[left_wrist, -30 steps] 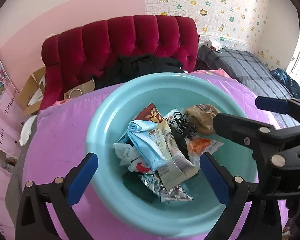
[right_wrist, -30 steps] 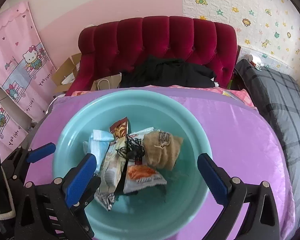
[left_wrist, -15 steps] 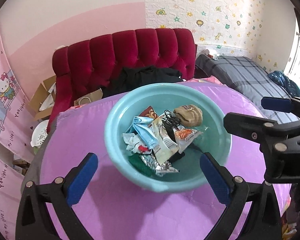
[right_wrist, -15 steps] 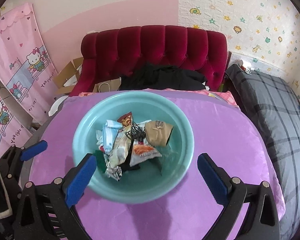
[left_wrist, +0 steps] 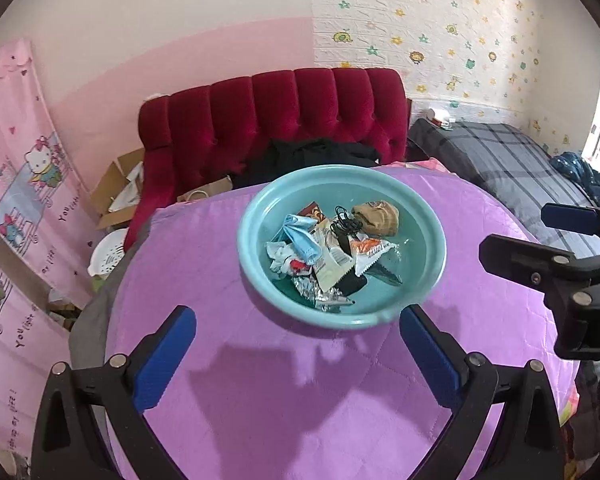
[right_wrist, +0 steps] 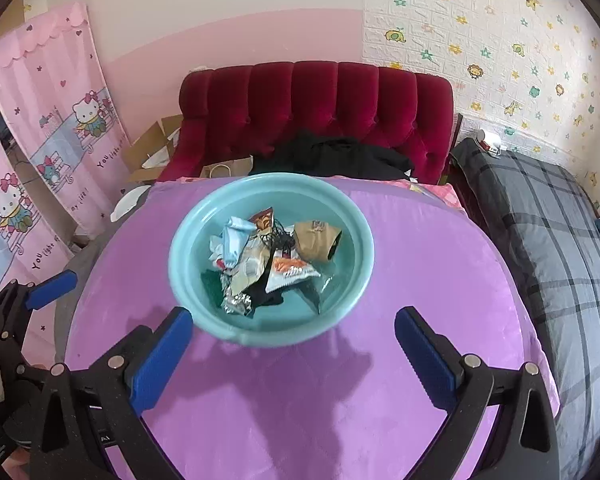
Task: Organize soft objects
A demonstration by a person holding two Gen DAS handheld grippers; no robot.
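A light blue basin (left_wrist: 428, 216) (right_wrist: 352, 216) stands on a purple-covered table (left_wrist: 300, 392) (right_wrist: 420, 264). It holds a pile of small things: a brown sock (left_wrist: 378, 218) (right_wrist: 316, 238), a light blue face mask (left_wrist: 302, 236) (right_wrist: 234, 238), black hair ties (left_wrist: 345, 222), snack packets (left_wrist: 366, 254) (right_wrist: 288, 274) and silver foil (left_wrist: 324, 294). My left gripper (left_wrist: 298, 354) is open and empty, short of the basin's near rim. My right gripper (right_wrist: 294, 350) is open and empty, also just short of the rim; it shows at the right of the left wrist view (left_wrist: 540, 240).
A red tufted sofa (left_wrist: 276, 120) (right_wrist: 320, 108) with black clothes (right_wrist: 332, 158) stands behind the table. A bed with a grey plaid cover (right_wrist: 548, 216) is on the right. Cardboard boxes (left_wrist: 118, 184) and a white basket (left_wrist: 108, 254) lie on the left.
Both grippers have pulled back and up from the basin, which now looks smaller and farther away. Both stay open and empty. The basin's contents have not moved.
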